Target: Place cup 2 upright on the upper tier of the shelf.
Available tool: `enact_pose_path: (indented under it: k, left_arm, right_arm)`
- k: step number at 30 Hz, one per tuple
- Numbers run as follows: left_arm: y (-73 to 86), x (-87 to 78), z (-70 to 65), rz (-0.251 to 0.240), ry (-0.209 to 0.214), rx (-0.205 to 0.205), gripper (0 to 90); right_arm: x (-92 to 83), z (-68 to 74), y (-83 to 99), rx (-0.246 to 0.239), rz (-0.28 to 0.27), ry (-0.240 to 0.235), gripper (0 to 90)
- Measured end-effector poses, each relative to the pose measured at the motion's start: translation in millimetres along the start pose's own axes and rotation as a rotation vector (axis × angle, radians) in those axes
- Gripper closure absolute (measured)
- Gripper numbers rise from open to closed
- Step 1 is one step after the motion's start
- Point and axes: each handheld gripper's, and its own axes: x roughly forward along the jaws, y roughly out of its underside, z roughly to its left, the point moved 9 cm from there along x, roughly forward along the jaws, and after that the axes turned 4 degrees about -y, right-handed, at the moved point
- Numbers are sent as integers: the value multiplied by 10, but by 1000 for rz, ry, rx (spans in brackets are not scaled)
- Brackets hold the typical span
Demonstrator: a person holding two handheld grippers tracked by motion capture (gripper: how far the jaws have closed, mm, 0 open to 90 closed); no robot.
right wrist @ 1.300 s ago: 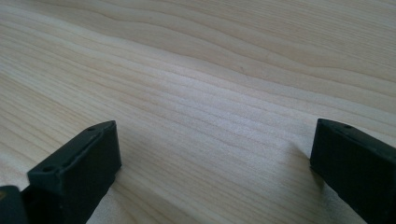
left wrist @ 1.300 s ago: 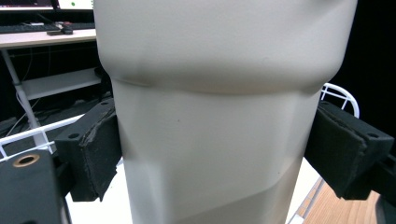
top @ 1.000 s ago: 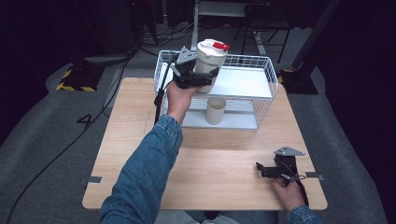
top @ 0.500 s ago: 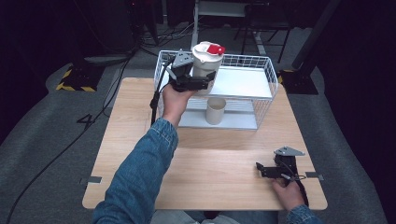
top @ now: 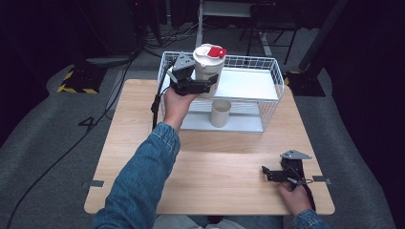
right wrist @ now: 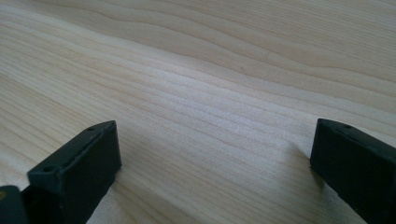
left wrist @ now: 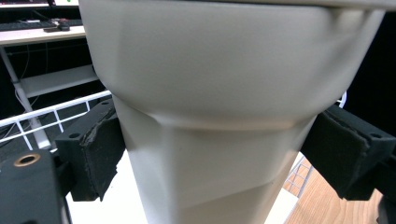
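The lidded cup [top: 208,69] is held above the left end of the white wire rack's [top: 267,78] upper shelf, near the bench's [top: 215,157] far edge, with its red-tabbed white lid uppermost. The left gripper [top: 204,86] is clenched on it below the flared upper section, one black pad [left wrist: 95,149] on either side of the tapering lower wall. The wall looks like thin, smooth plastic or coated paper, probably light and somewhat slippery (a hard squeeze could dent it). The step beneath the flare seems the sensible hold, since the wider rim above would stop the cup sliding down through the jaws. A second, plain cup [top: 220,113] stands on the rack's lower shelf, directly below. The right gripper [top: 265,172] rests released near the bench's near right corner, jaws wide apart over bare wood.
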Motion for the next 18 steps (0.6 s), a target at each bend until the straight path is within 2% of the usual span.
enact_pose_path:
  k: [11, 15, 18]
  left_arm:
    - [2, -17, -3, -6, -21, 9, 122]
    - [-45, -74, 20, -29, -38, 4, 18]
    - [-74, -123, 35, -41, -27, -8, 1]
  right_arm:
    - [0, 0, 0, 0, 0, 0, 18]
    - [0, 0, 0, 0, 0, 0, 18]
    - [0, 0, 0, 0, 0, 0, 19]
